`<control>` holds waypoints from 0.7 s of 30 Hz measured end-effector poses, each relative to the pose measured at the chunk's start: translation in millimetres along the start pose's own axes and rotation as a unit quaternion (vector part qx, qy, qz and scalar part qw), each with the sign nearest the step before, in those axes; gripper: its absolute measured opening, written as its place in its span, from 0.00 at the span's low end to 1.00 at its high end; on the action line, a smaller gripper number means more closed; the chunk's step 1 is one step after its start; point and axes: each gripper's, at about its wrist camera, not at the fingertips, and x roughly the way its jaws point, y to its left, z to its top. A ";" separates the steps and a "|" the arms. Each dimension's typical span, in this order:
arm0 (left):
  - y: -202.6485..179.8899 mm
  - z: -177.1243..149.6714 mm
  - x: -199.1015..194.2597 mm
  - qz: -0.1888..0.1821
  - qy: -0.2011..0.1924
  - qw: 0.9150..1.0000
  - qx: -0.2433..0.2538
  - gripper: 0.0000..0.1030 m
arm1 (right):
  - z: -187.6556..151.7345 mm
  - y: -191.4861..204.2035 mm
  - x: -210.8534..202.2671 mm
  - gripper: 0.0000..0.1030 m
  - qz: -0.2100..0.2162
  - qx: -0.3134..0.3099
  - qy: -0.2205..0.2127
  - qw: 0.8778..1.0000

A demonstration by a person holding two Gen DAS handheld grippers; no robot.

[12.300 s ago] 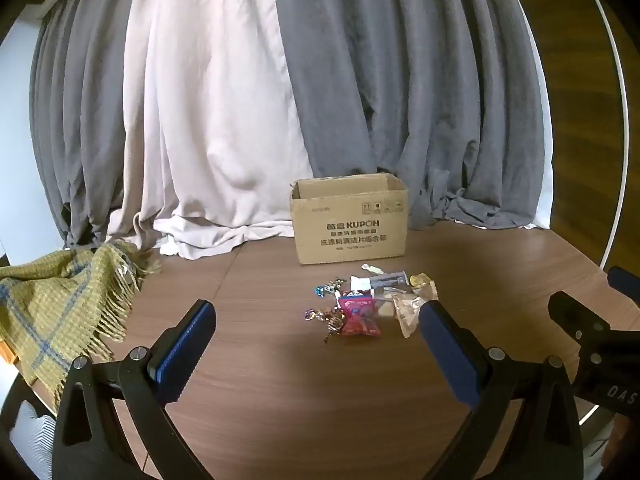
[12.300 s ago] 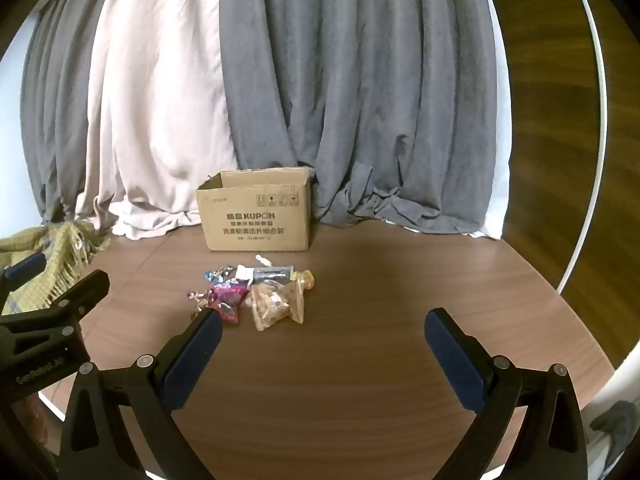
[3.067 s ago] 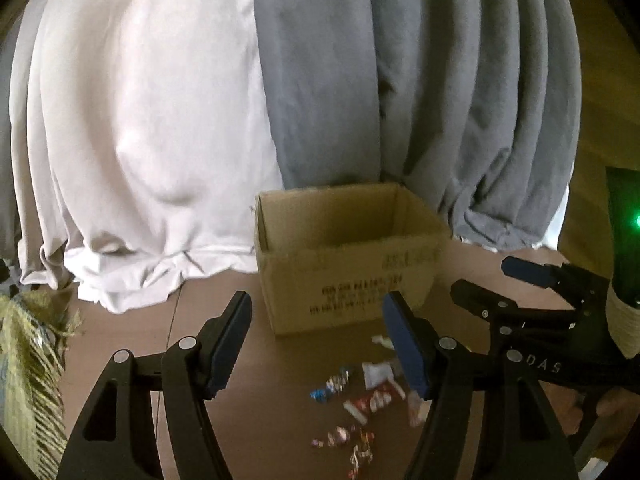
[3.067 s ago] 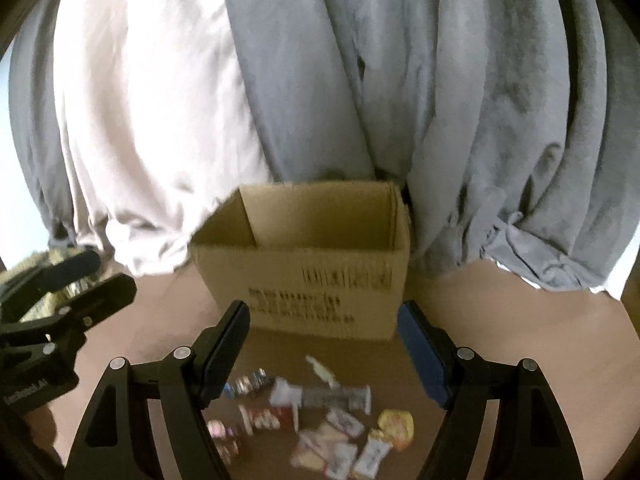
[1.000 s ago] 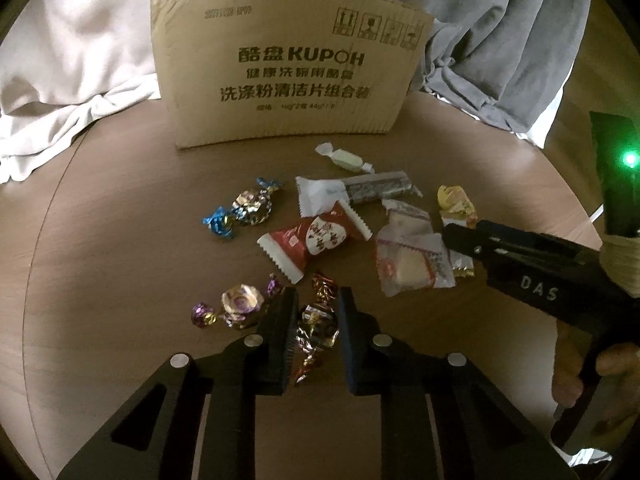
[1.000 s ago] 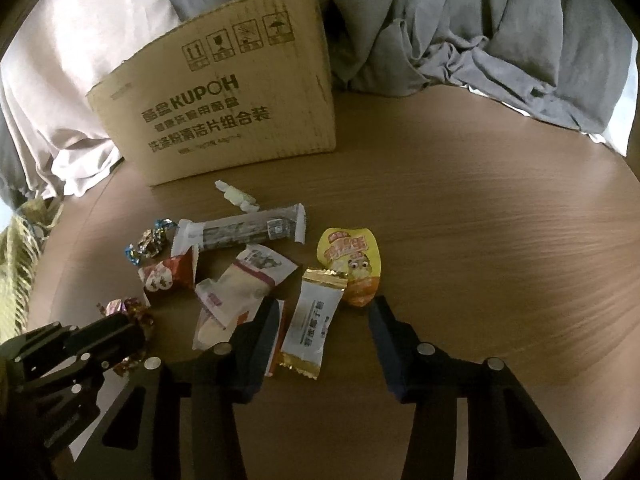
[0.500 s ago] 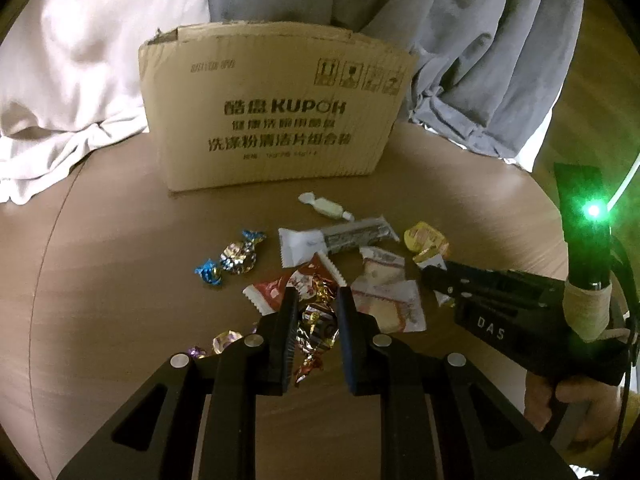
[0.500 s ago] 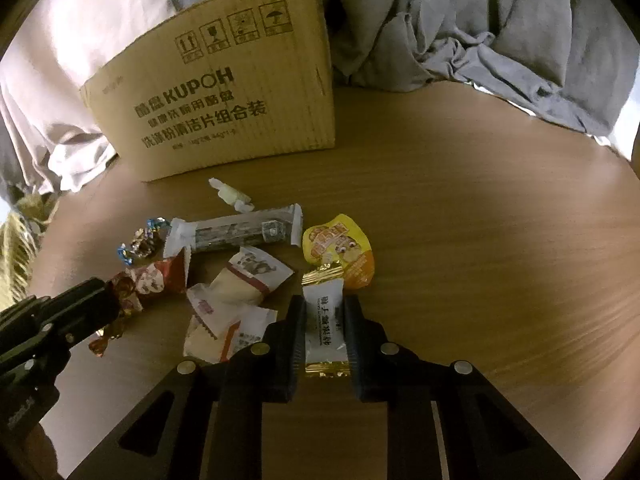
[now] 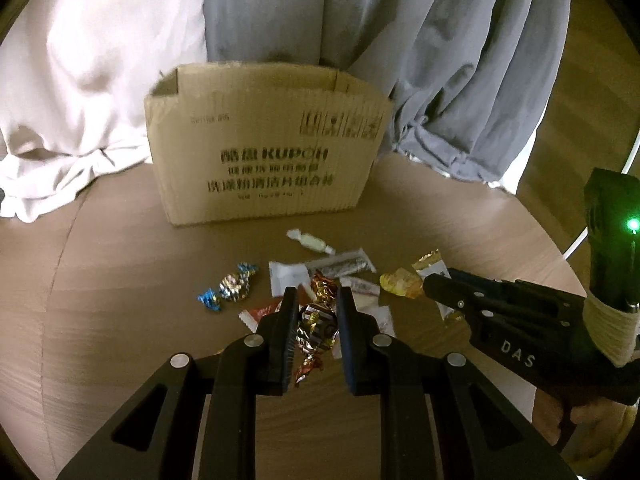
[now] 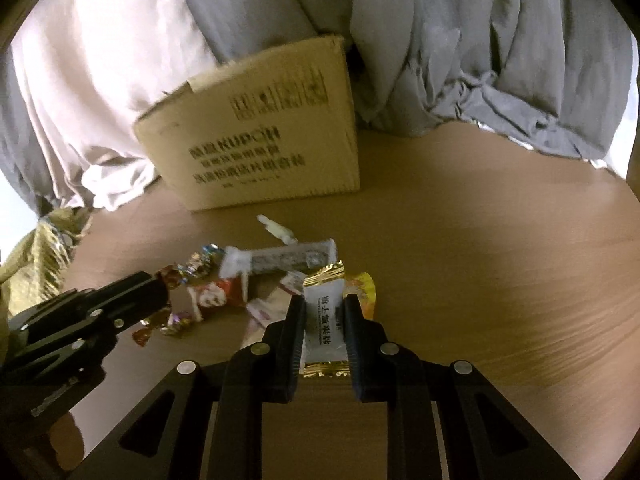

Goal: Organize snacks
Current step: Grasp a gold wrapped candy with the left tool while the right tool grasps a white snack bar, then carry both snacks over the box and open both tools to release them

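Note:
My left gripper (image 9: 317,300) is shut on a shiny foil-wrapped candy (image 9: 318,326) and holds it above the table. My right gripper (image 10: 324,306) is shut on a white snack packet with gold ends (image 10: 325,330), also lifted. The open cardboard box (image 9: 262,142) stands at the back of the table; it also shows in the right wrist view (image 10: 260,136). Several loose snacks lie between box and grippers: a white candy (image 9: 310,241), a long bar (image 9: 340,268), a blue-gold candy (image 9: 230,286), a yellow pouch (image 9: 402,284) and a red packet (image 10: 214,294).
Grey and cream curtains (image 9: 280,20) hang behind the box and pool on the round wooden table (image 9: 120,280). A yellow plaid blanket (image 10: 36,256) lies at the table's left edge. The right gripper's body (image 9: 520,328) crosses the left wrist view on the right.
Both grippers have risen from the table with their snacks and tilted up toward the box. The box's open top now shows in the left wrist view.

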 end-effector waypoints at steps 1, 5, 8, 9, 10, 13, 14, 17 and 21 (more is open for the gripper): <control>-0.8 2.7 -4.5 0.000 -0.006 1.000 0.001 0.20 | 2.4 1.4 -3.5 0.20 0.003 -0.001 -0.005 1.000; -2.3 11.3 -19.2 0.001 -0.028 1.000 0.006 0.20 | 9.4 10.1 -19.6 0.20 0.015 -0.008 -0.024 1.000; -3.2 20.0 -31.5 0.002 -0.048 0.999 0.011 0.20 | 15.6 17.3 -31.9 0.20 0.022 -0.017 -0.042 0.999; -3.1 23.7 -35.7 0.003 -0.055 0.998 0.013 0.20 | 18.1 19.8 -36.0 0.20 0.024 -0.020 -0.049 0.998; -2.6 26.6 -38.7 0.004 -0.060 0.998 0.014 0.20 | 21.3 22.2 -40.1 0.20 0.026 -0.023 -0.056 0.998; -1.9 37.7 -48.3 0.006 -0.081 0.997 0.018 0.20 | 30.8 28.1 -49.8 0.20 0.032 -0.029 -0.075 0.996; -1.9 41.4 -51.0 0.007 -0.087 0.996 0.019 0.20 | 34.0 29.2 -51.9 0.20 0.033 -0.030 -0.081 0.996; -1.4 53.4 -57.6 0.010 -0.104 0.994 0.024 0.20 | 45.6 35.2 -60.1 0.20 0.038 -0.036 -0.101 0.993; 0.2 71.1 -65.2 0.012 -0.126 0.992 0.030 0.20 | 59.8 41.0 -67.7 0.20 0.045 -0.042 -0.123 0.990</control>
